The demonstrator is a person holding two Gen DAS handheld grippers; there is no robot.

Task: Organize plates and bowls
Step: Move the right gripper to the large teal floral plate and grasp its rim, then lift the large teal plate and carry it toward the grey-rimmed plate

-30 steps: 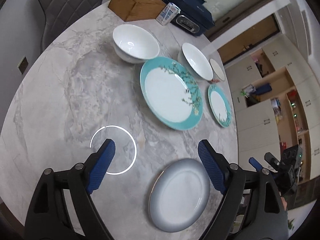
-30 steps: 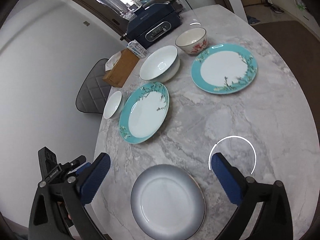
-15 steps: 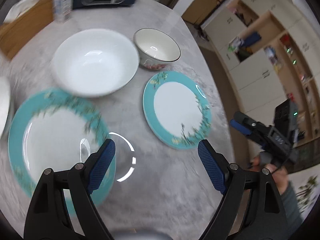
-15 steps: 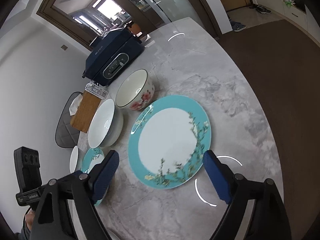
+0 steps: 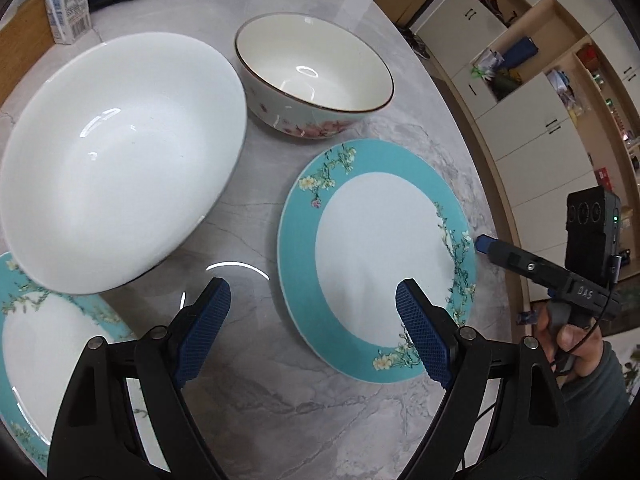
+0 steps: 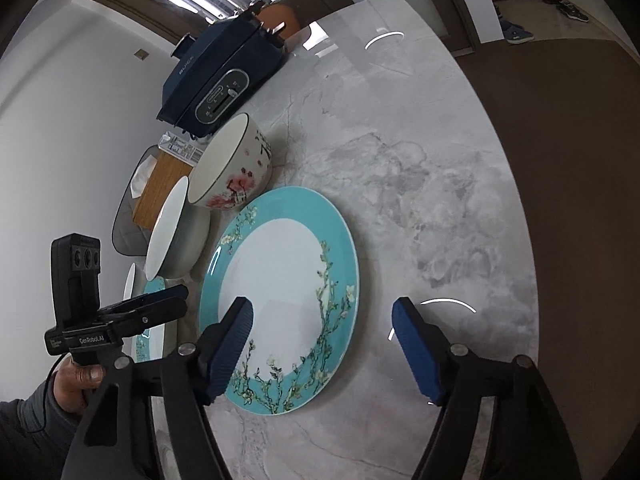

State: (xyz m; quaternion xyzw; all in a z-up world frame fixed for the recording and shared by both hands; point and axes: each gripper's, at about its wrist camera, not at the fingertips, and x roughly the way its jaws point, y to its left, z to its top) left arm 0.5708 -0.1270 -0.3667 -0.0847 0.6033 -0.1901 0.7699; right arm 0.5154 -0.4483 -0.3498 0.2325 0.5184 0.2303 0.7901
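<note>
A teal-rimmed plate (image 5: 376, 260) with a white centre and flowering branches painted on its rim lies flat on the marble table. Just behind it stands a cream bowl with pink flowers (image 5: 314, 76) and a thin dark rim, upright and empty. Beside this bowl sits a large plain white bowl (image 5: 116, 156), also empty. A second teal-rimmed plate (image 5: 44, 364) lies flat in front of the white bowl, partly under its edge.

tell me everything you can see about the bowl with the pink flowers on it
The floral bowl is glossy, ceramic-looking: cream inside, thin dark rim, pink blossoms and dark brush marks on its outer wall. It stands upright and empty on the marble table, between the large white bowl and the teal-rimmed plate. Neither gripper touches it.
</note>
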